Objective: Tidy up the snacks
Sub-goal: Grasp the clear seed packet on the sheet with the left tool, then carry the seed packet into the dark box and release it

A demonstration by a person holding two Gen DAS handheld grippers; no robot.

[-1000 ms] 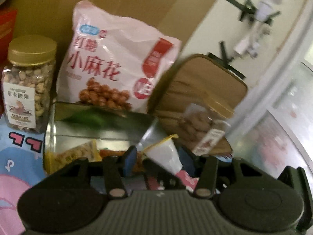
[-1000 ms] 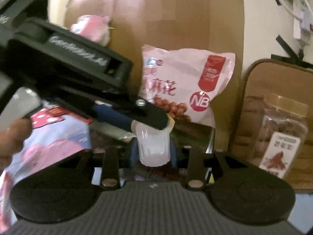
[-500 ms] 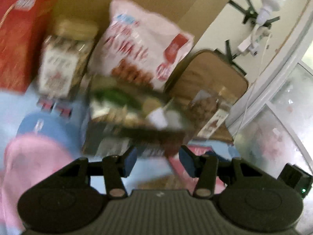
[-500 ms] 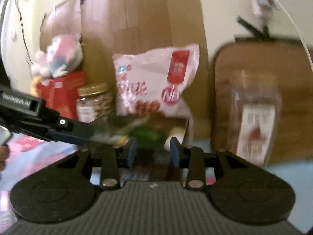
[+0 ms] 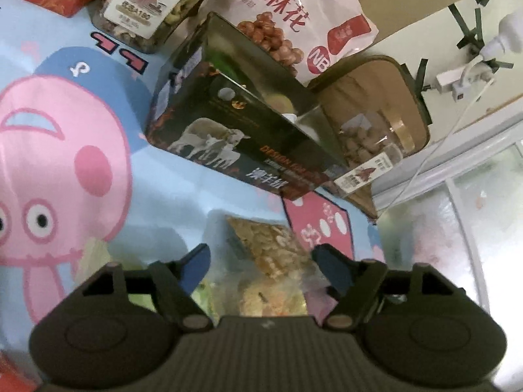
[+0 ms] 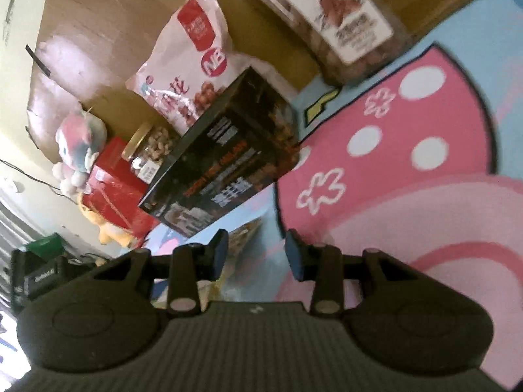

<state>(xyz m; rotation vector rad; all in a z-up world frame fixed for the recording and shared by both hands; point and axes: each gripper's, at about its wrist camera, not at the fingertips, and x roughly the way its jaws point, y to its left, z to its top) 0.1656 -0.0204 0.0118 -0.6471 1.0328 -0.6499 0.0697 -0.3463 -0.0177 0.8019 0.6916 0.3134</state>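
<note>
While the left gripper (image 5: 260, 264) spreads its jaws wider, a clear packet of crisp snack pieces (image 5: 268, 248) lies on the cartoon mat (image 5: 98, 163) between them, unpinched, just short of the black box (image 5: 235, 137); it looks light, crinkly and crushable, so the sealed edge seems the safest hold. From the right gripper (image 6: 256, 253), half open and empty, perhaps the same packet's corner shows, blurred.

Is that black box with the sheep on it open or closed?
Open. In the left wrist view, the black box has no lid on top, and its shiny inner wall shows.
</note>
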